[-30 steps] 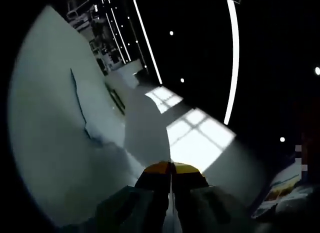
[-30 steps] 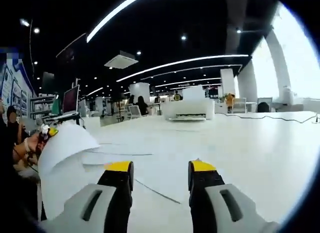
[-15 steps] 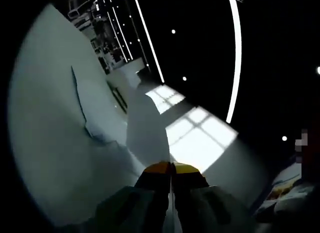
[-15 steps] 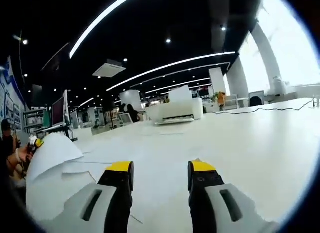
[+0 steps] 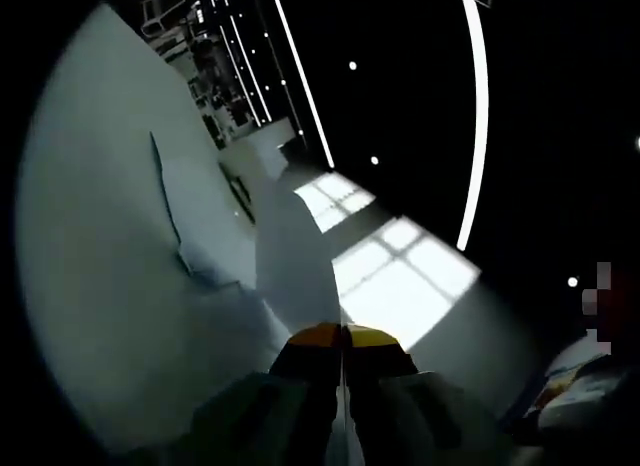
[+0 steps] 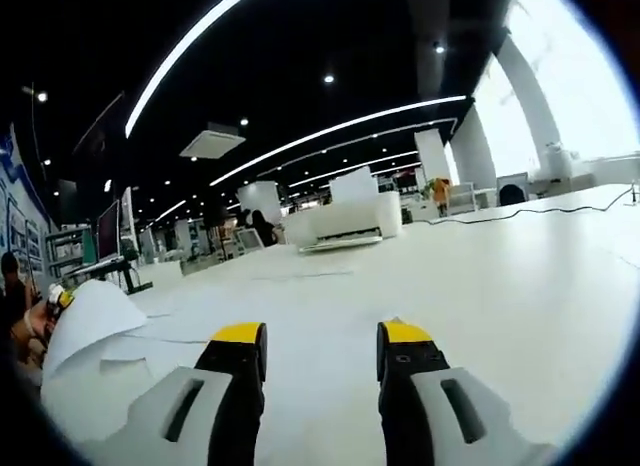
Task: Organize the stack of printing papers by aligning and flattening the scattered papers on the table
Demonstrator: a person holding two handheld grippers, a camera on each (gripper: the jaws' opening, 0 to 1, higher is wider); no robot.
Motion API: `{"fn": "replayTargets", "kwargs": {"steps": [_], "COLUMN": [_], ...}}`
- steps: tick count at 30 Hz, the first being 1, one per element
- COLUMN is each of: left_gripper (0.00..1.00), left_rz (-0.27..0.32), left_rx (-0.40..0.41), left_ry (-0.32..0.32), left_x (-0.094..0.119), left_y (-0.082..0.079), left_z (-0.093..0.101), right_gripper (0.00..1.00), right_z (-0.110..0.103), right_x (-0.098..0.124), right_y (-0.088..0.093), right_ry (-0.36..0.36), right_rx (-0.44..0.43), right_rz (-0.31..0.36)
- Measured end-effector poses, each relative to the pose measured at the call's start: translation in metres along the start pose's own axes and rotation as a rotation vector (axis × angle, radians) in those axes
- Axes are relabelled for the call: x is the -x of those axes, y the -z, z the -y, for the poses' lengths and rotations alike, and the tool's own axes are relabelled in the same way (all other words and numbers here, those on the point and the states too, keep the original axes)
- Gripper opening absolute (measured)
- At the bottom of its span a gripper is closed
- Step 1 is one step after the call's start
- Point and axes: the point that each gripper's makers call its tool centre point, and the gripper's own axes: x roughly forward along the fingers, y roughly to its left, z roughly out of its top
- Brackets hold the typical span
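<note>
While your left gripper [image 5: 341, 336] is clenched on a sheet of paper [image 5: 290, 266] lifted above the table [image 5: 90, 286], your right gripper [image 6: 318, 346] hangs released over the white tabletop, with the scattered papers [image 6: 110, 331] lying left of it.

Large open hall, dark ceiling [image 6: 330, 36] crossed by long curved light strips [image 6: 330, 136] and small spot lamps. Wide white surface [image 6: 480, 276] runs back to a white printer [image 6: 345, 221]; a white column [image 6: 435, 161] and bright windows [image 6: 570, 76] stand on the right, monitors [image 6: 108, 231] at far left. Left gripper view, rolled: bright paned window [image 5: 395, 276], light strip [image 5: 478, 116].
</note>
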Motion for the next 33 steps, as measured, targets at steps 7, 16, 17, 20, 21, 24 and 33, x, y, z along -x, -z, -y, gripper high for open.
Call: {"fn": "replayTargets", "kwargs": {"steps": [7, 16, 17, 20, 21, 24, 33], "left_gripper": [0.05, 0.05, 0.05, 0.05, 0.05, 0.05, 0.05], "left_rz": [-0.005, -0.006, -0.006, -0.006, -0.006, -0.008, -0.007], "left_rx": [-0.001, 0.000, 0.000, -0.006, -0.008, -0.008, -0.014], "left_ry": [-0.006, -0.009, -0.009, -0.008, -0.008, -0.011, -0.017], "left_x": [-0.001, -0.001, -0.001, -0.001, -0.001, -0.001, -0.001], "left_y": [0.001, 0.000, 0.000, 0.000, 0.001, 0.001, 0.002], "left_z": [-0.001, -0.004, -0.004, -0.004, -0.004, -0.004, -0.006], "right_gripper": [0.39, 0.37, 0.37, 0.37, 0.37, 0.36, 0.35], "right_z": [0.005, 0.002, 0.002, 0.006, 0.007, 0.003, 0.010], "right_x": [-0.015, -0.019, -0.020, -0.023, -0.025, -0.029, -0.044], "right_y": [-0.003, 0.001, 0.002, 0.003, 0.003, 0.007, 0.013], "right_ry": [0.011, 0.006, 0.006, 0.006, 0.007, 0.001, -0.018], "right_rx": [-0.025, -0.007, -0.005, 0.006, 0.011, 0.065, 0.122], "right_rz": [-0.004, -0.028, -0.031, -0.042, -0.047, -0.070, -0.114]}}
